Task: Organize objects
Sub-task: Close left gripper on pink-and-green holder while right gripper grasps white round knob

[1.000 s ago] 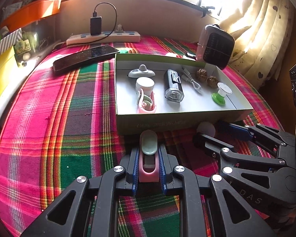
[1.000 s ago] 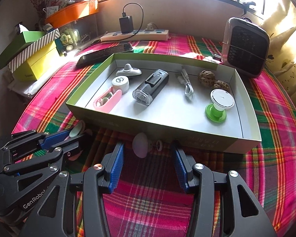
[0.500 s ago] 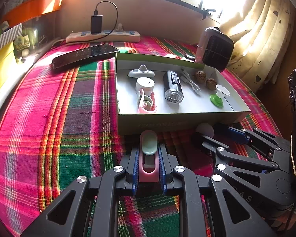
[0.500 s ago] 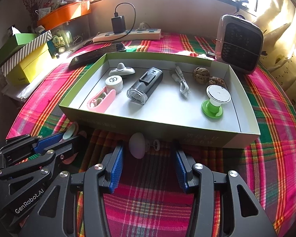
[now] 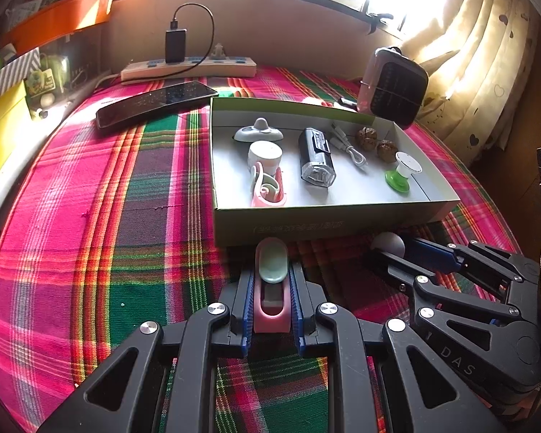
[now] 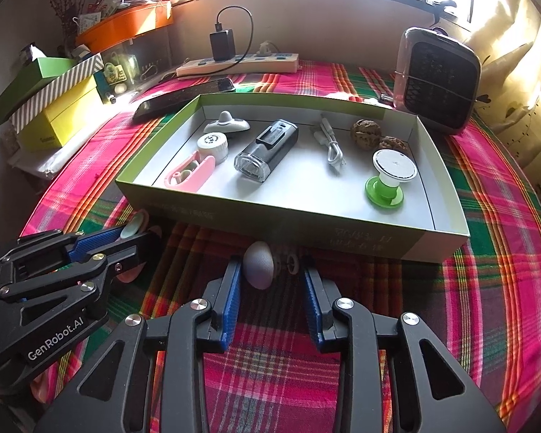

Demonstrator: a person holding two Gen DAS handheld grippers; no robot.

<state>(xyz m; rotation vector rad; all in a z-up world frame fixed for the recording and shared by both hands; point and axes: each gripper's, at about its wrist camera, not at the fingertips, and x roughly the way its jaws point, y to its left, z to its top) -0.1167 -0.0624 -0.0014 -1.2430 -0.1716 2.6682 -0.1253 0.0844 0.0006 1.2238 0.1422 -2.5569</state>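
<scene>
My left gripper [image 5: 270, 270] is shut on a pink case with a pale green insert [image 5: 271, 265], held just above the plaid cloth in front of the green-edged box [image 5: 306, 223]. From the right wrist view this left gripper [image 6: 133, 231] sits at the left. My right gripper [image 6: 270, 265] stands close before the box [image 6: 342, 240]. Its jaws are closing around a white egg-shaped piece with a small spool [image 6: 258, 265] lying on the cloth. The pads look just short of pressing it. In the left wrist view the white piece [image 5: 387, 245] shows at the right gripper's tips [image 5: 396, 252].
The box holds a second pink case [image 6: 189, 175], a white cap [image 6: 212, 144], a grey dish shape [image 6: 227, 124], a black lamp [image 6: 267, 149], a white cable [image 6: 331, 144], two walnuts [image 6: 366, 130] and a green-footed holder [image 6: 387, 176]. A heater [image 6: 438, 79], power strip [image 6: 238, 65], phone [image 6: 184, 97] and stacked boxes [image 6: 50, 108] ring it.
The right gripper's jaws have narrowed around the white egg-shaped piece, which stays put on the cloth. The left gripper keeps its hold on the pink case and has not moved.
</scene>
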